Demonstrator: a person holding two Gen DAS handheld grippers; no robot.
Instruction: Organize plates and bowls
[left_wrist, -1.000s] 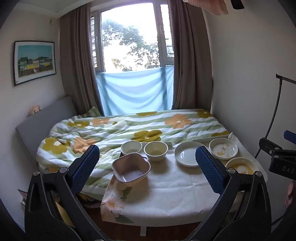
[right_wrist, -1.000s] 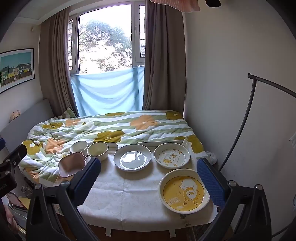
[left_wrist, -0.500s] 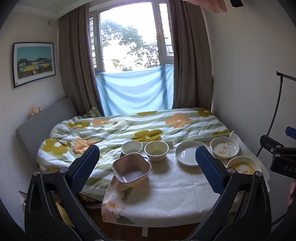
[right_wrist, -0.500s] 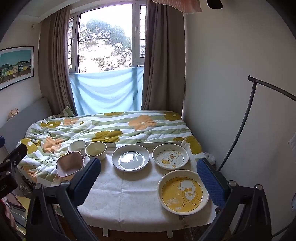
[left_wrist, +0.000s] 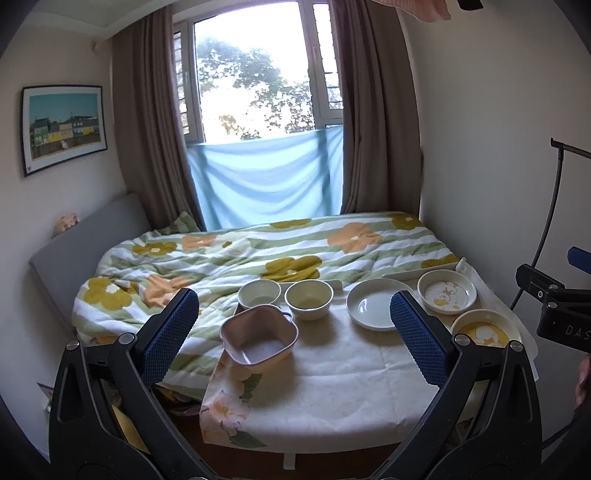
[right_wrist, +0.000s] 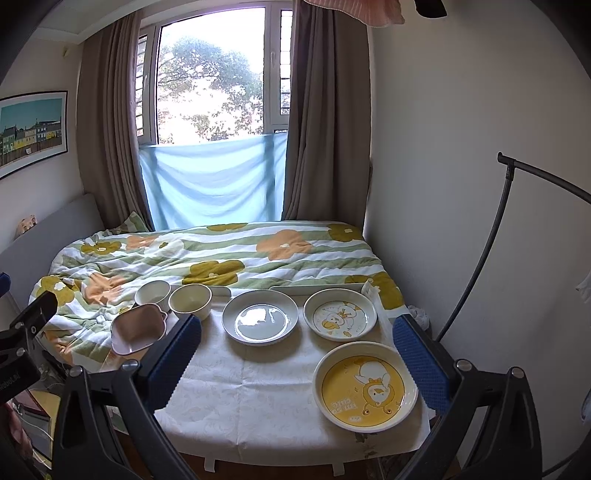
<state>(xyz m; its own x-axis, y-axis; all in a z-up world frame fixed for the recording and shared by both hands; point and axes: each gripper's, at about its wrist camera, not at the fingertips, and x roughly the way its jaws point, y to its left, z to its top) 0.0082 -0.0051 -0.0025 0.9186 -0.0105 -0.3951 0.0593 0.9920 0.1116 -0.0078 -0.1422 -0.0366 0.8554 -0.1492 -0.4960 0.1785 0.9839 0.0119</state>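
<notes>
Now we hover before table, left gripper (left_wrist: 293, 325) and right gripper (right_wrist: 297, 343) both spread wide, empty; nothing stacked yet; next: we reach for pink bowl (left_wrist: 259, 339) or yellow plate (right_wrist: 365, 386)

White-clothed table (right_wrist: 258, 387) at the bed's foot carries three plates (right_wrist: 260, 319), three bowls (right_wrist: 190, 301)

Bright window (right_wrist: 210, 77) straight ahead, brown curtains (right_wrist: 325, 122) either side (blue cloth (right_wrist: 214, 184) below), flowered bed (right_wrist: 221, 254) beneath.
</notes>
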